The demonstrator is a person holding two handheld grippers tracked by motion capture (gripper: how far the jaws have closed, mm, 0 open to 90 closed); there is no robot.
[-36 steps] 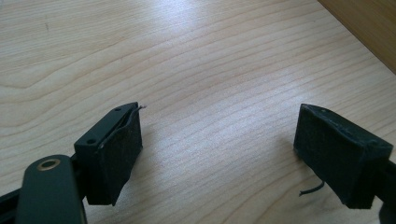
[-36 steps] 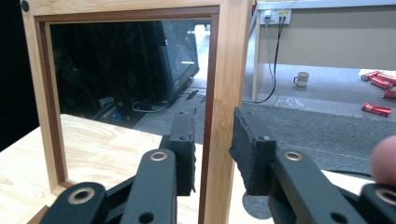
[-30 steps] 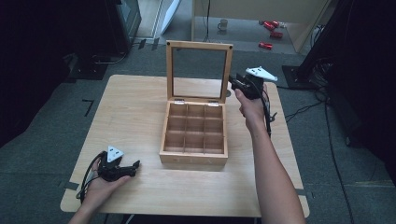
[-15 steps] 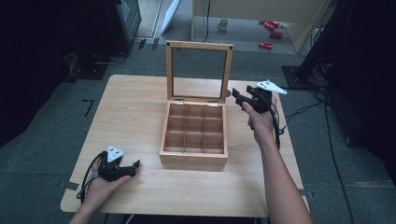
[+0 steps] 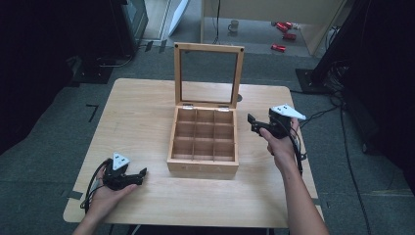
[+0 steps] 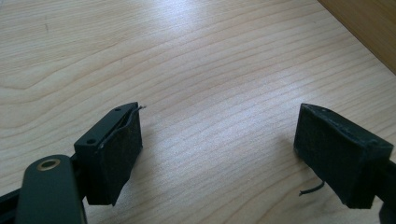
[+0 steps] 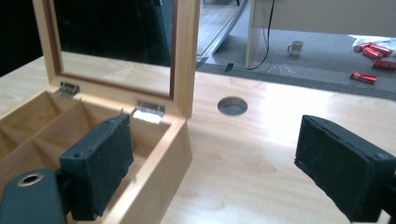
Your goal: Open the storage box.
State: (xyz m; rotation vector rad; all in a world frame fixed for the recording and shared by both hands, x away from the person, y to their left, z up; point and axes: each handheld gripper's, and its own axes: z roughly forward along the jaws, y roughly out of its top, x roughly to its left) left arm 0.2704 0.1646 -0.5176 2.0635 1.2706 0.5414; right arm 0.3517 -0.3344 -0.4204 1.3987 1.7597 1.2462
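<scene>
We have let go of the lid (image 5: 209,73), now upright; our right gripper (image 5: 253,123), jaws just opened and empty, dropped beside the wooden box (image 5: 203,164) mid-table. Left gripper (image 5: 141,174) rests open near the front-left corner.

The table (image 5: 142,122) under my hands is pale wood with a fine, wavy grain and a smooth satin sheen. The box (image 5: 203,166) is a warmer, honey-toned wood, smooth and matt, with thin wooden dividers inside. Its raised lid (image 5: 208,49) is a wooden frame around a clear, glossy pane. Two small hinges (image 7: 149,112) look like bright, shiny metal. My left gripper (image 6: 219,154) and my right gripper (image 7: 215,168) are matt black plastic, their pads (image 6: 116,158) faced with rough, foam-like black. At twelve o'clock beyond the table, the floor (image 5: 254,34) looks like dull grey carpet.
</scene>
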